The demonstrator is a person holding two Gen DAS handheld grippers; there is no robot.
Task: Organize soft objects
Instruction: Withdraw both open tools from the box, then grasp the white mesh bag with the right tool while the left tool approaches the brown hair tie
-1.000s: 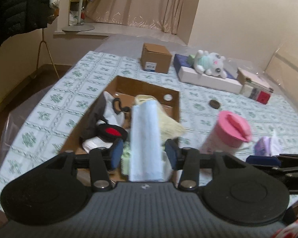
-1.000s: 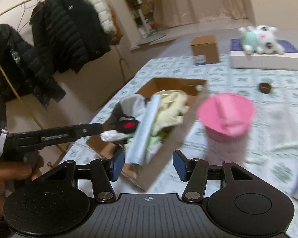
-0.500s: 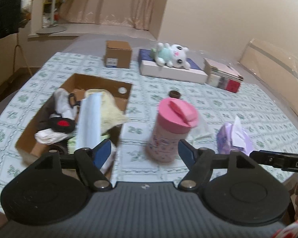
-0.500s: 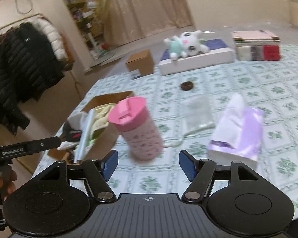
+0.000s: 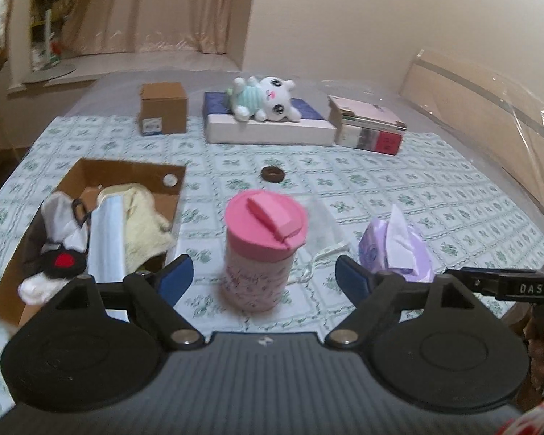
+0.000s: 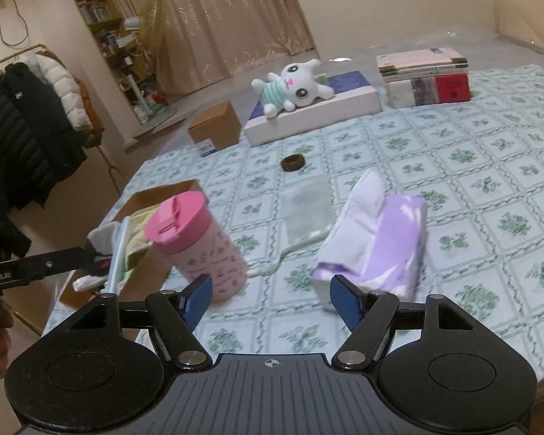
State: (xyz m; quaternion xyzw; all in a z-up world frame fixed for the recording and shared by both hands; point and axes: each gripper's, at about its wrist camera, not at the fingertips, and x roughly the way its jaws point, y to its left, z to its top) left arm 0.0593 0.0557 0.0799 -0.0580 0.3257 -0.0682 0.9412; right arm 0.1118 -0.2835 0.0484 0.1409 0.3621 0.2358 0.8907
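Observation:
An open cardboard box [image 5: 90, 175] at the table's left holds a yellow cloth [image 5: 143, 217], a pale blue pack [image 5: 107, 239], white socks and a black-and-red item; it also shows in the right wrist view [image 6: 152, 195]. A purple tissue pack [image 5: 399, 246] [image 6: 377, 239] lies at the right. A clear mesh pouch [image 6: 306, 210] lies flat mid-table. A white plush bunny [image 5: 263, 101] [image 6: 295, 85] lies on a flat box at the back. My left gripper [image 5: 263, 277] is open and empty behind a pink cup [image 5: 263, 246]. My right gripper [image 6: 272, 299] is open and empty, near the tissue pack.
The pink-lidded cup [image 6: 196, 243] stands upright between box and tissue pack. A small brown box [image 5: 163, 112], a stack of books [image 5: 368, 128] and a dark hair tie [image 5: 272, 173] sit farther back. The table edge runs close below both grippers.
Both grippers have swung right, away from the cardboard box. The left gripper has let go of the pale blue pack, which now lies in the box, and has opened wider.

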